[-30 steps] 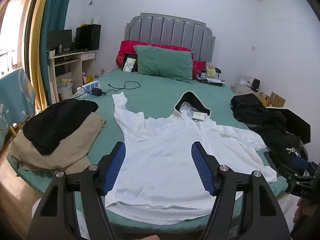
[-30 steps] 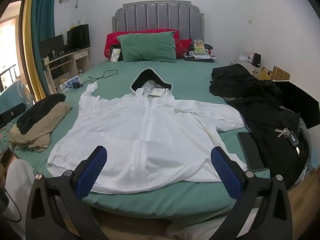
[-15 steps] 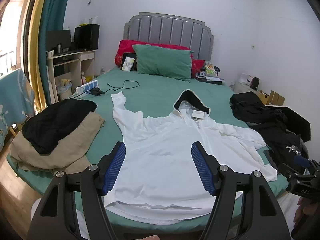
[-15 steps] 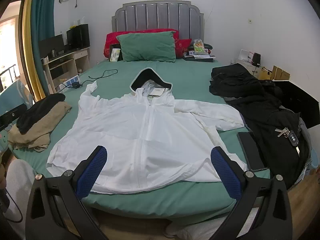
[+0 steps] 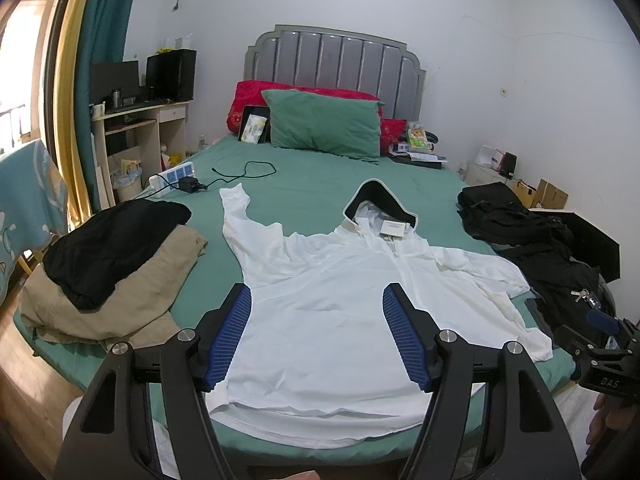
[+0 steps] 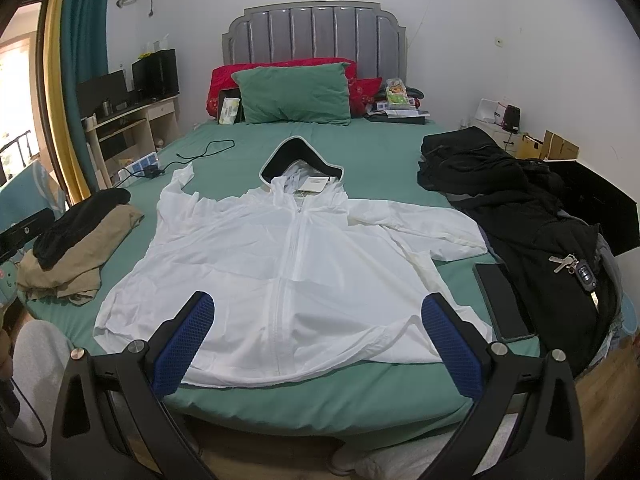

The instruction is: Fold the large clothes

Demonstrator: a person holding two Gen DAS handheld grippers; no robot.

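Across the middle of the green bed (image 6: 360, 396), toward its foot edge, lay a white hooded jacket (image 6: 288, 272), spread flat, zip up, hood (image 6: 300, 156) pointing at the headboard (image 6: 316, 32). Carried a paper tag at the collar. Had 1 sleeve (image 5: 236, 216) stretched toward the bed's left edge and headboard end, the other sleeve (image 6: 432, 232) angled toward the right edge. Hem close to the foot edge.

Above the foot edge hovered the left gripper (image 5: 316, 340), jaws spread wide, nothing between the 2 blue pads (image 5: 226, 340), clear of the cloth. Likewise hovered the right gripper (image 6: 316, 344), jaws wide apart and holding nothing, short of the hem.

Along the left edge sat a pile of black and tan clothes (image 5: 108, 272). Near the left edge further up lay a power strip (image 5: 172, 176) with a black cable (image 5: 244, 172). Along the right edge lay black clothes (image 6: 520, 200) with a bunch of keys (image 6: 572, 266) on top, and just beside them a dark phone (image 6: 504, 300), close to the jacket's right side. Against the headboard leaned a green pillow (image 6: 296, 94) in front of red pillows (image 6: 280, 66).
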